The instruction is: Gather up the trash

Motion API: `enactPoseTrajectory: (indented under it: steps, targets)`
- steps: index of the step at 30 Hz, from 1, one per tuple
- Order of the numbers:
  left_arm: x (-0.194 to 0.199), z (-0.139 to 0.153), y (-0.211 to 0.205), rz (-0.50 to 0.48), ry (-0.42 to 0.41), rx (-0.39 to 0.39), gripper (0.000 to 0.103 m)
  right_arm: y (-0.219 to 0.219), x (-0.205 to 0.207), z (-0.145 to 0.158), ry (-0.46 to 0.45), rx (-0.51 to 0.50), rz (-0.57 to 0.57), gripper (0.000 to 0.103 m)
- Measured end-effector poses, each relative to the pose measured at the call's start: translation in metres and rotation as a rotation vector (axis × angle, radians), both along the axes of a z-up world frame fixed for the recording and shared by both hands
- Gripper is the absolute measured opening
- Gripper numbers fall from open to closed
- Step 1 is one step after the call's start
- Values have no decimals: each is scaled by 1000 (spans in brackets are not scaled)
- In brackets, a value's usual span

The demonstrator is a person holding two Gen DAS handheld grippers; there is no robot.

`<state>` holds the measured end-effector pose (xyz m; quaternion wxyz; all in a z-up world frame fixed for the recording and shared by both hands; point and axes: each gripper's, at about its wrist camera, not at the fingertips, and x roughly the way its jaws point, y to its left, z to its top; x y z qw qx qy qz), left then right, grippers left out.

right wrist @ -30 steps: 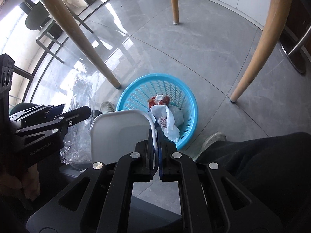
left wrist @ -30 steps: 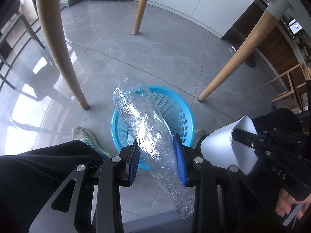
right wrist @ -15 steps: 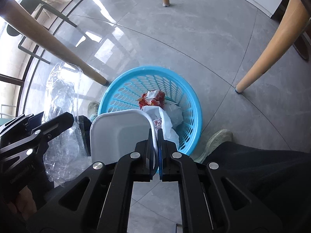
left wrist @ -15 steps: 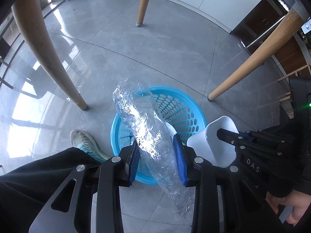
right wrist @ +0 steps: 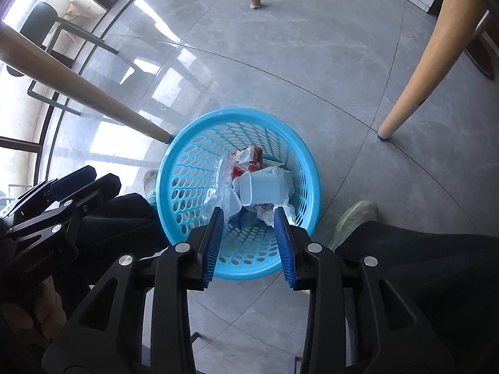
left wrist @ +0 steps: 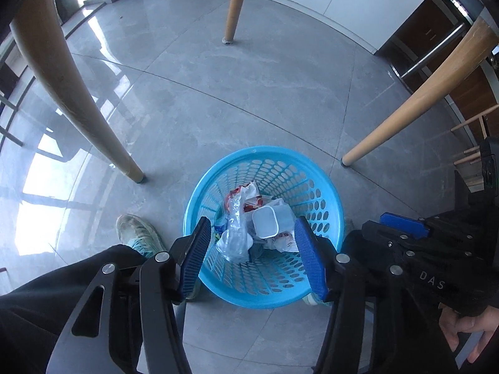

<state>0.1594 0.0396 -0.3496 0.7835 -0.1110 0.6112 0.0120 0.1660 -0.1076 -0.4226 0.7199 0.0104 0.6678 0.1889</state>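
Observation:
A blue plastic basket [left wrist: 324,187] stands on the grey floor; it also shows in the right wrist view [right wrist: 184,184]. Inside lie a crushed clear plastic bottle [left wrist: 235,230], a white plastic cup [left wrist: 266,226] on its side, and red and white wrappers [left wrist: 246,194]. The cup [right wrist: 262,188] and the bottle [right wrist: 224,187] also show in the right wrist view. My left gripper [left wrist: 254,249] is open and empty above the basket's near rim. My right gripper [right wrist: 249,237] is open and empty above the near rim too.
Wooden table legs stand around the basket: left [left wrist: 78,106], far [left wrist: 234,9] and right [left wrist: 414,118]. The person's shoes [left wrist: 137,230] and dark trouser legs flank the basket; a shoe [right wrist: 352,221] also shows on its right. Chairs stand by the window at left [right wrist: 59,31].
My left gripper opened and the clear bottle dropped into the basket. My right gripper opened and the white cup dropped in. Both grippers moved over the basket.

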Motion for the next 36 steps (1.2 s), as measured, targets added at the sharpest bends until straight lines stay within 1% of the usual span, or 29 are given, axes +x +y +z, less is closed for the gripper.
enactPoseTrajectory:
  steps: [3,4,6,8,9,11,13,14,15,16,17,20,21,25,32,36]
  targets:
    - [-8,10,1,12,-4,-26,56,-2,-8,15,-18,17,15,36]
    - [-13,14,2,15,-5,-38,58,-3,-10,20,-25,23,21,37]
    - [-20,25,0,8,-12,-54,61,-5,-17,32,-38,31,40,45]
    - [-28,35,-3,-13,-21,-33,63,-8,-24,43,-46,41,55,47]
    - [-33,40,-4,-17,-30,-24,65,-9,-28,48,-40,48,66,53]
    - [-42,48,-2,-12,-35,-22,71,-9,-38,59,-36,45,105,59]
    - [-53,54,1,3,-22,-20,72,-11,-48,75,-67,44,136,71]
    - [-57,58,1,5,-30,-30,74,-13,-52,83,-84,44,150,78]
    - [-63,63,1,2,-43,-29,76,-15,-57,89,-103,41,163,81]
    - [-67,68,0,-1,-53,-14,82,-17,-60,95,-119,35,176,82]
    - [-72,72,0,-4,-61,2,88,-18,-64,100,-134,24,190,86]
    - [-84,81,-1,-6,-75,-4,95,-23,-75,112,-169,23,202,92]
    - [-88,82,-2,-8,-76,-7,96,-24,-78,117,-179,23,204,94]
    - [-99,84,-1,-6,-91,3,97,-25,-87,122,-181,33,237,94]
    - [-100,83,0,-15,-99,-32,97,-21,-92,123,-183,50,265,94]
    - [-101,83,-1,-23,-97,-36,97,-22,-92,123,-178,59,261,94]
